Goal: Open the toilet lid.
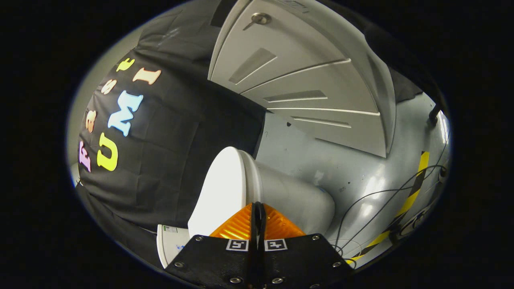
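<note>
Cam on tongs [257,208], rolled sideways, close behind toilet [273,192].

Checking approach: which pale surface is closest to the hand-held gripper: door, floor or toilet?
The toilet: its bright lid and bowl sit just ahead of the shut hand-held gripper; the door and floor lie beyond.

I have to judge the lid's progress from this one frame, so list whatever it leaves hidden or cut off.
- Toilet: the seat and the bowl's opening are hidden behind the lid.
- Lid hinge and tank: partly covered by the gripper's body.
- Gripper: fingers meet with no gap; whether anything thin sits between them cannot be told.
- Door: cut off above the lock.
- Cables on the floor: their ends run out of view.
</note>
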A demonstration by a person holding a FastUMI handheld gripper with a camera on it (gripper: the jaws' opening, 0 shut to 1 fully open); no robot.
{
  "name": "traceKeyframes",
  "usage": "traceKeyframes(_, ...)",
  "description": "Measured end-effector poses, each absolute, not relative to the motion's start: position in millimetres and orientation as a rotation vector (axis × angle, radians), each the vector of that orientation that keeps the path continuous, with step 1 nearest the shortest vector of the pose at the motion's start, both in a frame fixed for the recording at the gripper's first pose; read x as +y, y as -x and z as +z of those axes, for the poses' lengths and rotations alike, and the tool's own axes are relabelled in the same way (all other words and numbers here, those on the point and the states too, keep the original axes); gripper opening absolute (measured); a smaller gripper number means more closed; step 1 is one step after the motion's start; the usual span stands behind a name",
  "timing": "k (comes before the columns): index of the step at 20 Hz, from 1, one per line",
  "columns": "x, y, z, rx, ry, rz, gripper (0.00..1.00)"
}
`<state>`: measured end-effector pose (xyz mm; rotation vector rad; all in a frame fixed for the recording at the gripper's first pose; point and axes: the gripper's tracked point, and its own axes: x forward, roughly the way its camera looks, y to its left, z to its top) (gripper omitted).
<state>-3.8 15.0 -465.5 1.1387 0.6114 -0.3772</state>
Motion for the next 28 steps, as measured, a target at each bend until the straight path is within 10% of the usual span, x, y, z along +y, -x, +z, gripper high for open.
traceKeyframes(28,42.9,-15.7,-306.9,0.533,-0.715,-0.283,0.0)
